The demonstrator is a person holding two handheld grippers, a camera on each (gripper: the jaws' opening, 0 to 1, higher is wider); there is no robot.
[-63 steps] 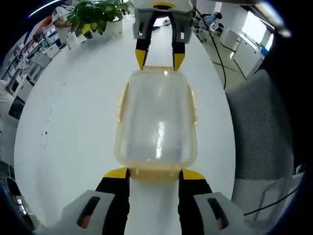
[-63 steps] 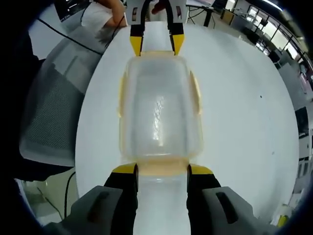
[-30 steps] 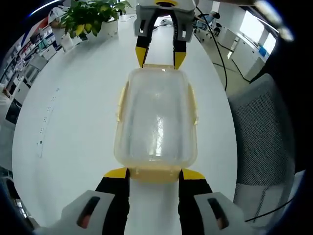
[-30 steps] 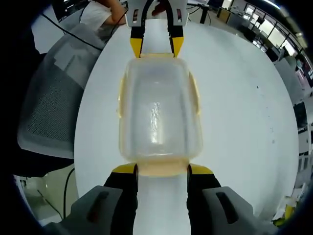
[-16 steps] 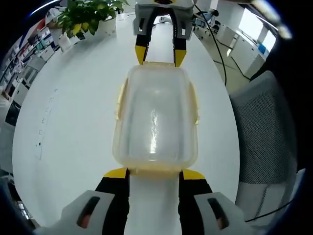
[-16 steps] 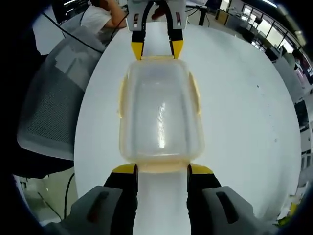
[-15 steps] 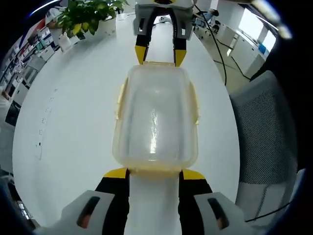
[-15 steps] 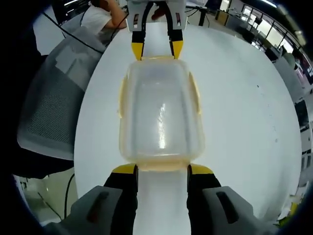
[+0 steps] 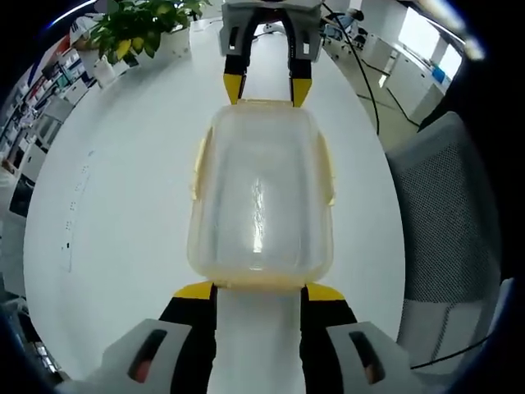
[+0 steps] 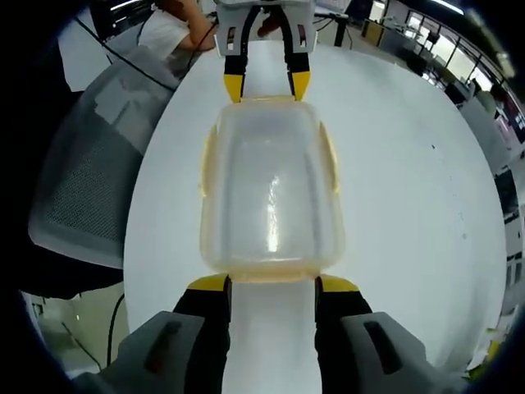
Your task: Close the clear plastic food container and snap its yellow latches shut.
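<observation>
We hold a gripper at each short end of the container (image 9: 261, 193) on the white table (image 9: 115, 205).

In the left gripper view, our left gripper (image 9: 258, 289) has its jaws spread wide, the yellow tips just beside the near end of the lidded container, gripping nothing; the right gripper (image 9: 262, 87) faces it at the far end, its jaws also apart. The right gripper view mirrors this. Yellow latches (image 9: 198, 164) lie along the long sides; whether they are snapped we cannot tell. A plant (image 9: 139, 29) stands far off, and a mesh chair (image 9: 447, 213) sits beside the table.
</observation>
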